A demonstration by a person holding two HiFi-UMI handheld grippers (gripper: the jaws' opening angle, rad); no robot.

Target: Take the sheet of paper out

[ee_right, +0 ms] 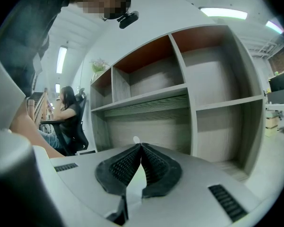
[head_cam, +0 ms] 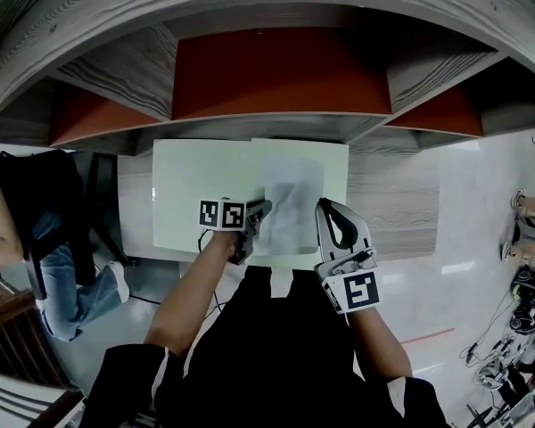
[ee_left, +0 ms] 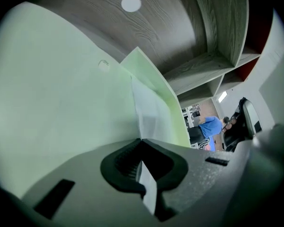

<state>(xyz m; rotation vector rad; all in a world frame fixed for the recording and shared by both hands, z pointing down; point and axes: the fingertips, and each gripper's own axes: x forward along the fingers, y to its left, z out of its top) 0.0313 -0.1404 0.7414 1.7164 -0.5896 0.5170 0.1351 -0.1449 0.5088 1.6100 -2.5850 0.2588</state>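
A pale green folder lies open on the wooden desk. A white sheet of paper rests on its right half. My left gripper is at the sheet's near left corner, shut on the paper; in the left gripper view a white strip of the sheet shows pinched between the black pads. The rest of the sheet runs away beside a raised green flap. My right gripper sits at the sheet's right edge. In the right gripper view its tips meet, with a pale green edge caught between the pads.
Wooden shelf bays with red back panels rise behind the desk. A seated person is at the left by a black chair. Cables and gear lie on the floor at the right. A white round cap is set in the desk.
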